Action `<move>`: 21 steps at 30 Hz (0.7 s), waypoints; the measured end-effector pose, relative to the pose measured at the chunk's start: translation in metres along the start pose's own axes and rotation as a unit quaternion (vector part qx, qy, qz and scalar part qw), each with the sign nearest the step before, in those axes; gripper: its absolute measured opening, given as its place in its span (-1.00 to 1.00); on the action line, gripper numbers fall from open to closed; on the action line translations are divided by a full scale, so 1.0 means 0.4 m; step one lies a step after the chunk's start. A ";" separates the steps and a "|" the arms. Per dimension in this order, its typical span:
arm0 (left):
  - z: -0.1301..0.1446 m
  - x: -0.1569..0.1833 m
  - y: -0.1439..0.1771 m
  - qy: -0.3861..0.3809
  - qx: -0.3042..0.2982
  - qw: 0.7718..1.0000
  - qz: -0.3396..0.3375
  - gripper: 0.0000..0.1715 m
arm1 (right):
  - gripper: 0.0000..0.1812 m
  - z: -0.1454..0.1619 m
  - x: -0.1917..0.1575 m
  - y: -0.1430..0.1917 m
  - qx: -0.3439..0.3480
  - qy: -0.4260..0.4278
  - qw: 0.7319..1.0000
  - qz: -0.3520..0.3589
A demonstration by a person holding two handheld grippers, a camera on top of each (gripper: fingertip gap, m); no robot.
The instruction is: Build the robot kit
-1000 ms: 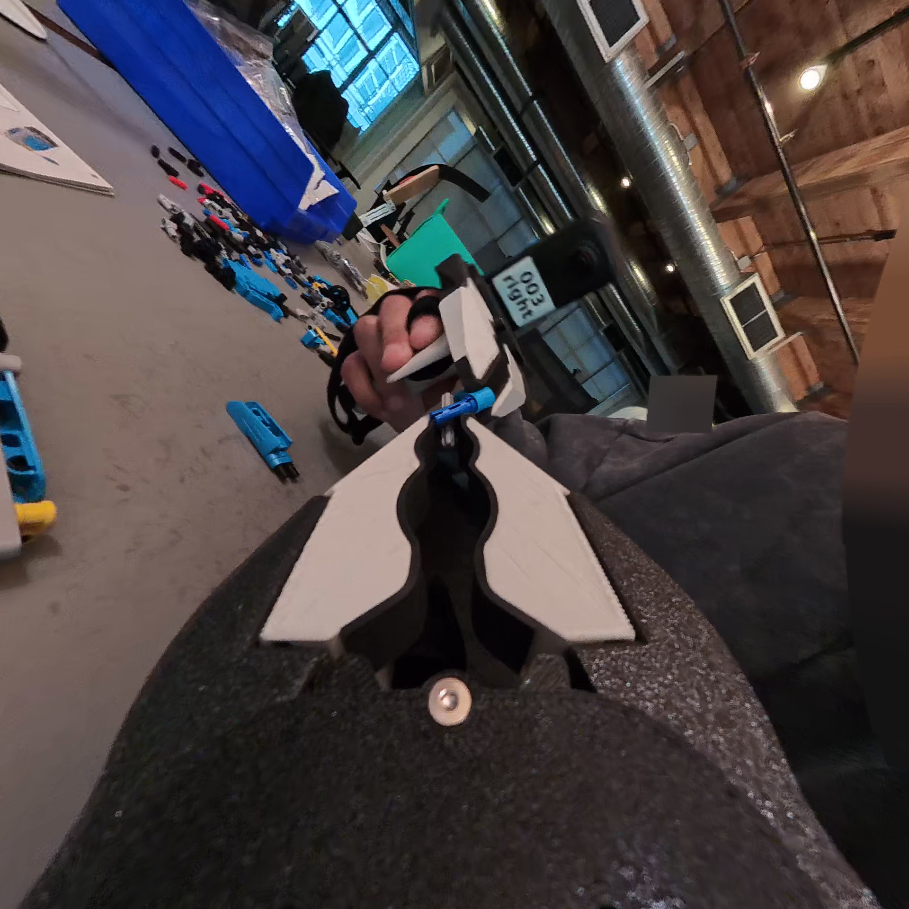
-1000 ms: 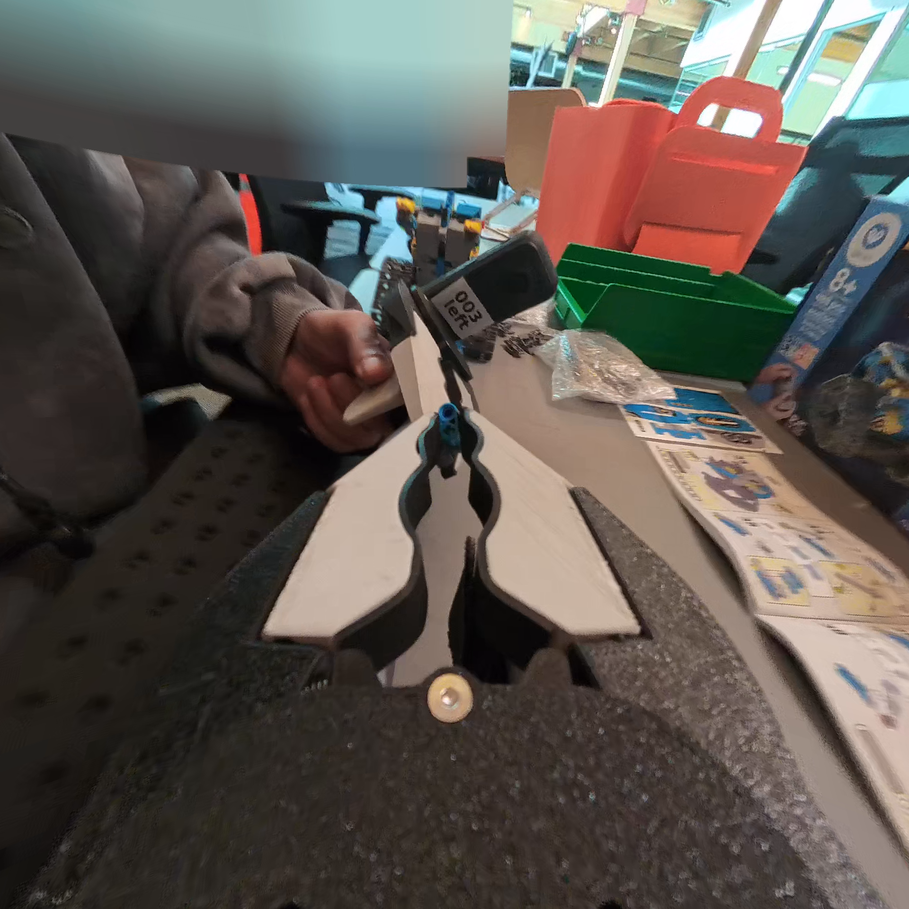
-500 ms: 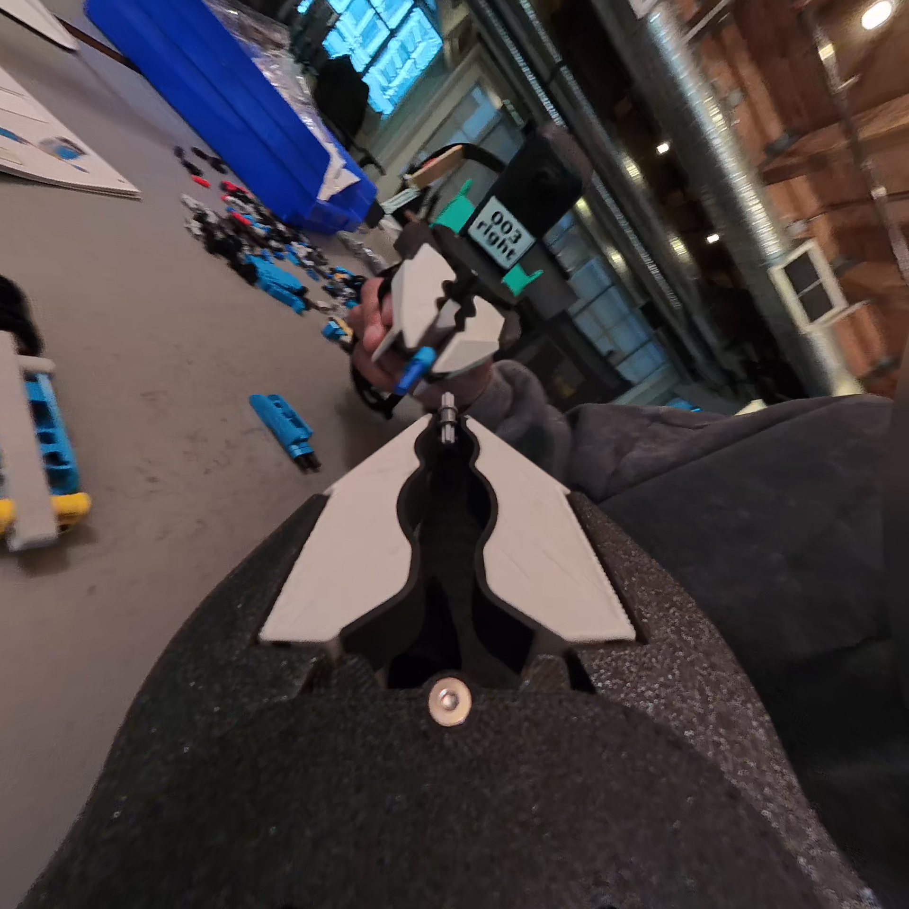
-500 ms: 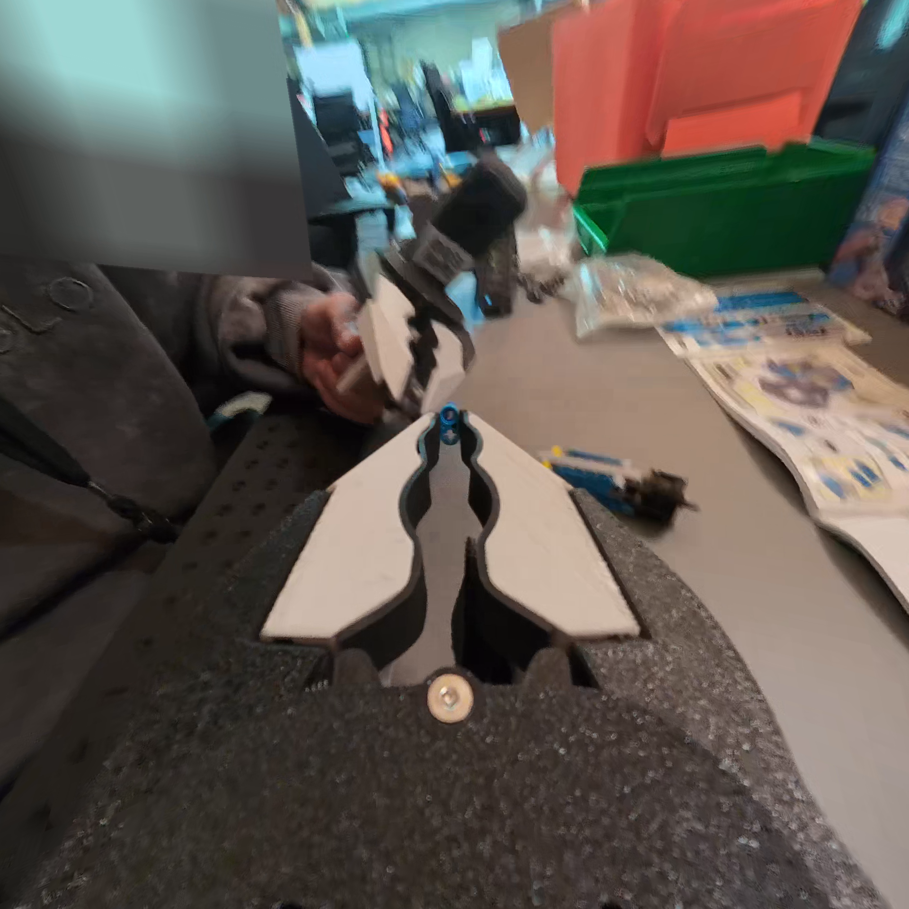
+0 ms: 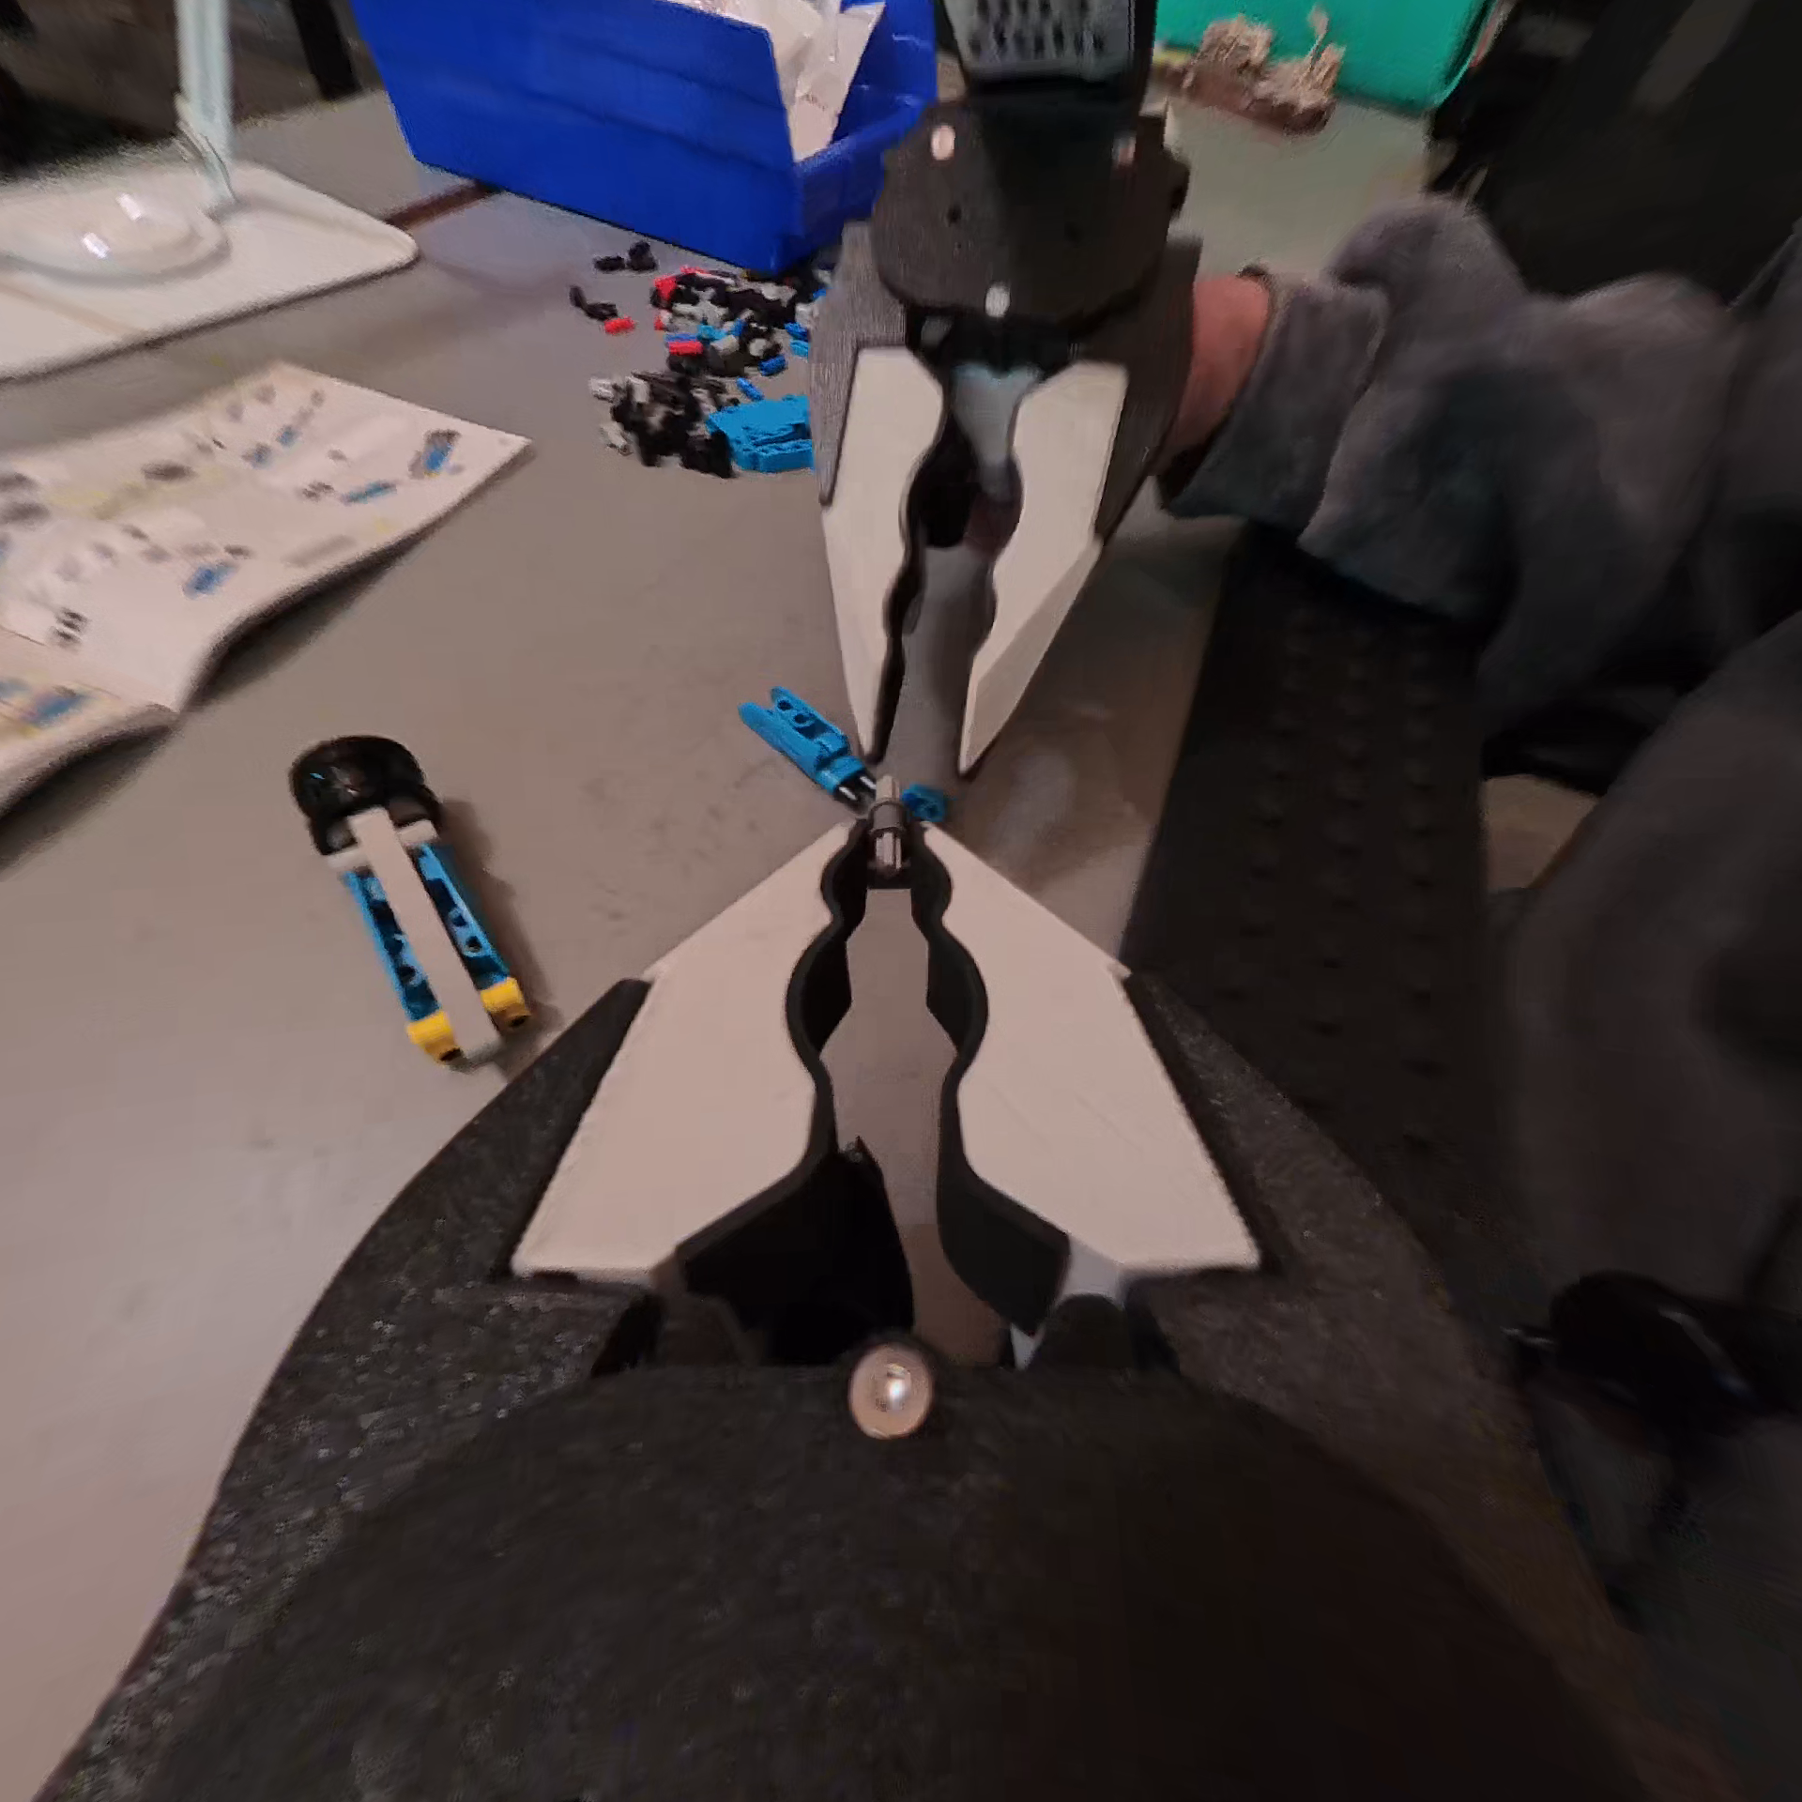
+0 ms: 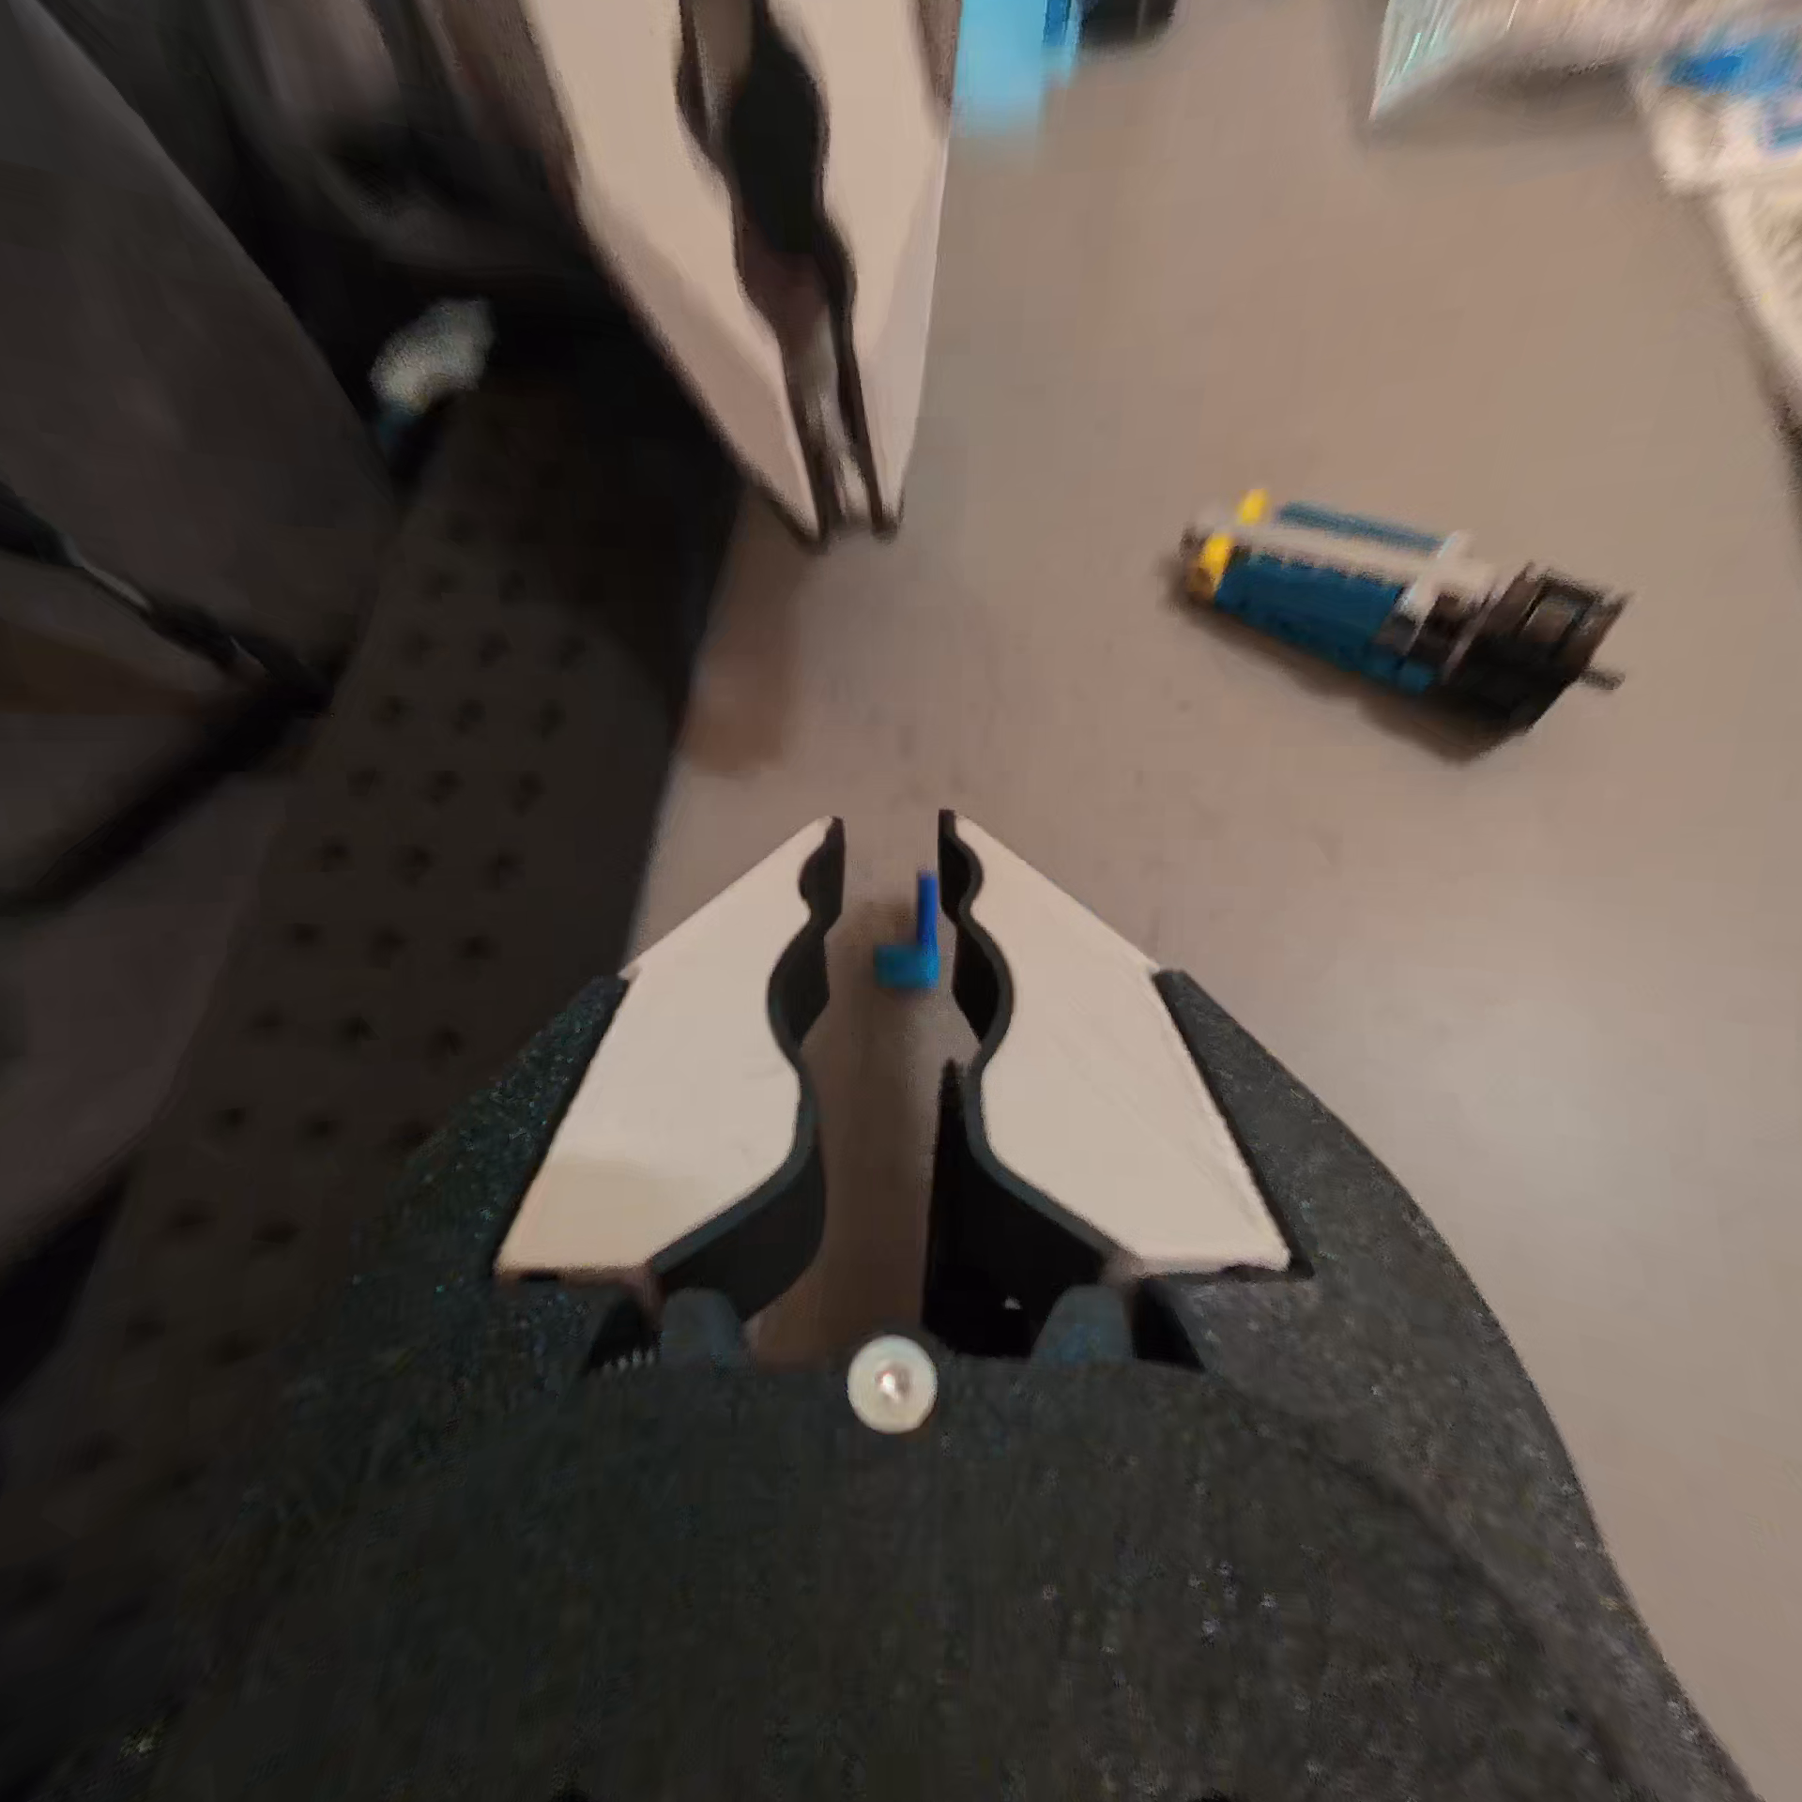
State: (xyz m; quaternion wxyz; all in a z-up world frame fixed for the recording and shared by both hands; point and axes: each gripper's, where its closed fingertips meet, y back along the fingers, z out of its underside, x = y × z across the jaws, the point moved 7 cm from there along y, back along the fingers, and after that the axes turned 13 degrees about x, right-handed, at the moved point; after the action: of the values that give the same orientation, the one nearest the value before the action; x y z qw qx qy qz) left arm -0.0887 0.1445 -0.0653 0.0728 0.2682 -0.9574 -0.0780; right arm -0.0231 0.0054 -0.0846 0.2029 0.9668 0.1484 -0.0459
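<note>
My left gripper (image 5: 885,829) is shut on a small grey pin (image 5: 885,844) at its fingertips, just above the grey table (image 5: 585,634). My right gripper (image 6: 889,829) is open, tips down near the table. A small blue connector (image 6: 912,941) lies loose on the table between its fingers. In the left wrist view the right gripper (image 5: 919,763) hangs open opposite mine, and the blue connector (image 5: 924,800) sits just below its tips. In the right wrist view the left gripper (image 6: 843,517) shows blurred above.
A short blue beam (image 5: 804,736) lies beside the tips. A blue, white and yellow assembly with a black wheel (image 5: 410,897) (image 6: 1394,614) lies to one side. An open booklet (image 5: 195,527), a parts pile (image 5: 702,390) and a blue bin (image 5: 634,107) stand farther off. Across from one pair of fingers to the other is roughly 5 cm.
Both grippers have tipped down towards the table. The right gripper has opened and let go of the blue connector, which now lies on the table. The left still grips the grey pin.
</note>
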 end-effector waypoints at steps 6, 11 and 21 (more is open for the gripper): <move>-0.005 0.030 -0.006 -0.059 0.016 0.998 0.015 -0.92 | -0.88 -0.102 -0.034 0.004 0.160 0.040 0.986 -0.014; -0.009 0.038 -0.008 -0.052 0.026 0.998 0.037 -0.92 | -0.88 -0.094 -0.050 -0.019 0.131 0.048 0.990 -0.026; -0.014 0.044 -0.007 -0.049 0.038 0.997 0.046 -0.92 | -0.95 -0.092 -0.056 -0.029 0.134 0.032 0.989 -0.045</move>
State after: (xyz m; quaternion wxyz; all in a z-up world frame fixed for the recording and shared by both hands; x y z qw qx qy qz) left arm -0.1013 0.1323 -0.0587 0.0192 0.2219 -0.9735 -0.0515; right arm -0.0469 0.0245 -0.0520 0.0640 0.9786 0.1906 -0.0431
